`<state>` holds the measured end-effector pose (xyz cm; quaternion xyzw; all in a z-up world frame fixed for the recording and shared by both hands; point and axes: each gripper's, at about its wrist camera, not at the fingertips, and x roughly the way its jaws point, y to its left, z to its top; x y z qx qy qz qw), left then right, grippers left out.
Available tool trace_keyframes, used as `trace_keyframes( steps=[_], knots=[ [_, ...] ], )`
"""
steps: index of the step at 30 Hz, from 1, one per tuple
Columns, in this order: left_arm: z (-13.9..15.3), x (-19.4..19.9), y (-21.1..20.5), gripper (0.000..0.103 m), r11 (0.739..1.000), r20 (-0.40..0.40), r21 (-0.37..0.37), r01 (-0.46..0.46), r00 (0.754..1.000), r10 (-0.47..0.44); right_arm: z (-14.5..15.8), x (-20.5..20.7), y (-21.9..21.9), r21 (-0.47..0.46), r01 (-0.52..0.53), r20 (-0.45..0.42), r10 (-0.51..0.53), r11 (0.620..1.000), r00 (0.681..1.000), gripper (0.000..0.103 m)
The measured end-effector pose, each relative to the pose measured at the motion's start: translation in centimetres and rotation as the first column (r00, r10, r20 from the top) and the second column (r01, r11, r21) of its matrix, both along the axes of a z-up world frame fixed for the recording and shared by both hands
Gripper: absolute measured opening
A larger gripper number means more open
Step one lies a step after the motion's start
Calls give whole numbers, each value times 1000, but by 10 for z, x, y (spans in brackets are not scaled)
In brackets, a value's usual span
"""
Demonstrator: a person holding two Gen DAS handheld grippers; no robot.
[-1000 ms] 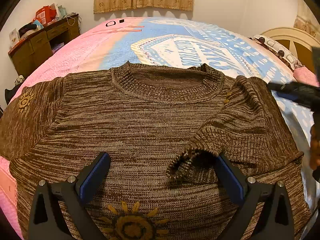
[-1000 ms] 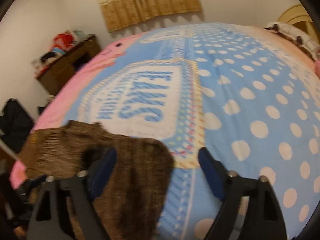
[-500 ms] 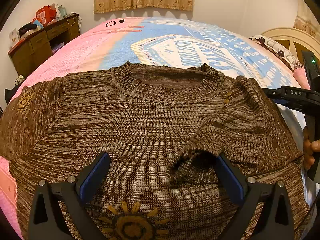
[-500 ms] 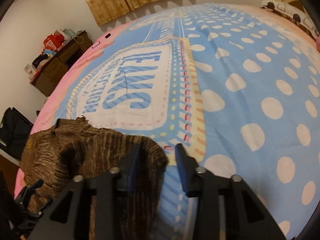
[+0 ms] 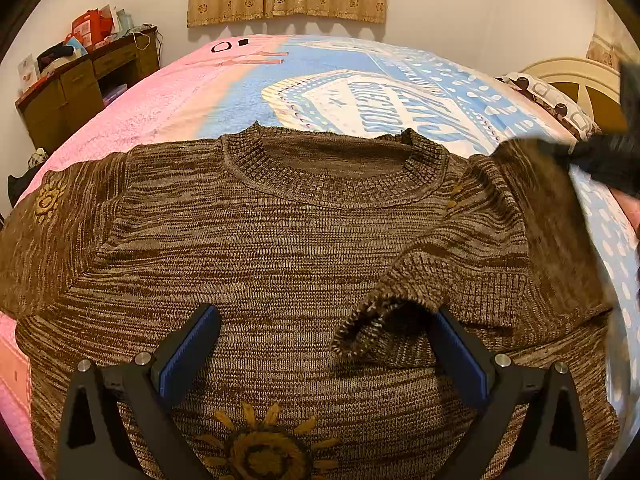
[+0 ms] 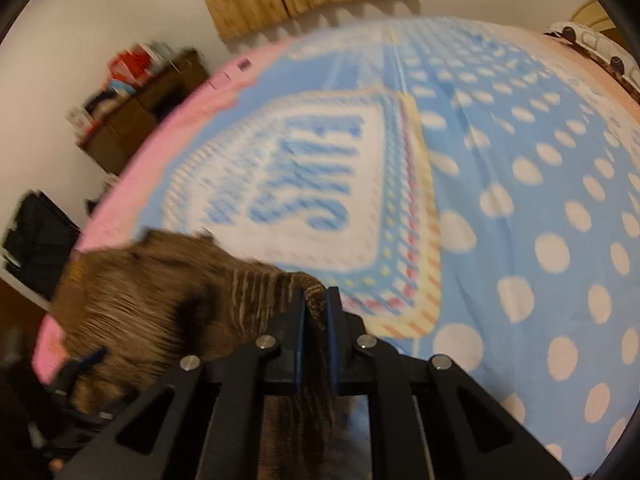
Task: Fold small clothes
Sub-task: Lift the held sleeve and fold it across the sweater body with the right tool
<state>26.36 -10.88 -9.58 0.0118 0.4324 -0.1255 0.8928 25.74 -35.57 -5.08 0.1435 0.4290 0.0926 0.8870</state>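
Sweater (image 5: 280, 248) – brown ribbed knit; right tongs (image 6: 316, 312) just closed, pinching its edge – left tongs (image 5: 320, 344) wide

Right gripper (image 6: 316, 312) jaws just closed, now clamped on a fold of the brown knit sweater (image 6: 160, 300) at its edge. Sweater bunches left of the fingers on the blue polka-dot bedspread (image 6: 520, 200). Frame blurred. Wooden dresser (image 6: 136, 120) by the far wall.
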Motion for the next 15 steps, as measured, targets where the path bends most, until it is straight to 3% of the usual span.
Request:
trace_keyframes(
  steps=[2,4,8,11,13,15],
  knots=[
    [0,0,0,102,1000,0,0,0,1000,0,19,-1,-2,53,-16,47,14,998,999,12],
    [0,0,0,102,1000,0,-2,0,1000,0,37,1,2,43,-39,86,36,998,996,12],
    [0,0,0,102,1000,0,-2,0,1000,0,54,13,13,-65,-44,112,52,997,992,12],
    [0,0,0,102,1000,0,-3,0,1000,0,57,11,3,-182,97,157,-68,979,985,16],
    [0,0,1,102,1000,0,-3,0,1000,0,56,5,-9,-158,156,175,-128,975,976,16],
    [0,0,0,102,1000,0,-1,1,1000,-1,45,-3,-10,-106,122,140,-106,987,984,15]
  ],
)
